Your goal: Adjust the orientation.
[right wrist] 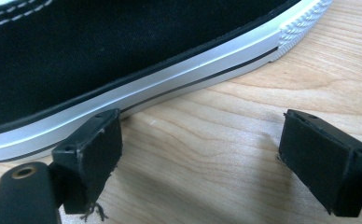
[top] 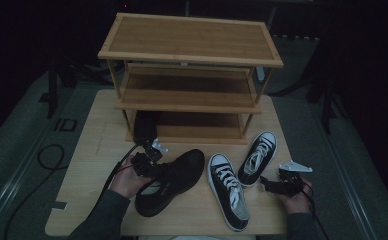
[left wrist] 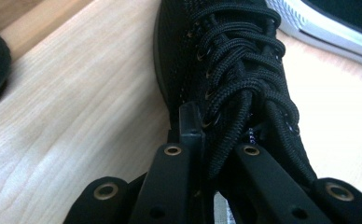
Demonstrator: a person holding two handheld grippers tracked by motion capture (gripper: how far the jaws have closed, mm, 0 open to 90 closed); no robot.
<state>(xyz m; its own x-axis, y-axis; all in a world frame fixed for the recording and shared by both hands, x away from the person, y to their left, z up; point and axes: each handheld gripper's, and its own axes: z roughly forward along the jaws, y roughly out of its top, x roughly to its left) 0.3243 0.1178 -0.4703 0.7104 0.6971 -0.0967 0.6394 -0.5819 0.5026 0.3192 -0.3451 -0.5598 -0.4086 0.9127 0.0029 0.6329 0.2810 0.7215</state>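
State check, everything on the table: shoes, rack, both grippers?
black mesh shoe: upright on its sole, laced, gripped at the collar
left gripper: shut on the black mesh shoe
right gripper: open, nothing between the jaws
near black-and-white sneaker: flat, laced
far black-and-white sneaker: flat, laced
shoe rack: upright, a dark shoe on the bottom shelf

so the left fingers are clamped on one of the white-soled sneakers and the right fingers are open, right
Not quite: the left fingers are clamped on the all-black shoe, at its laces, as the left gripper view shows. The right fingers are open, as you say.
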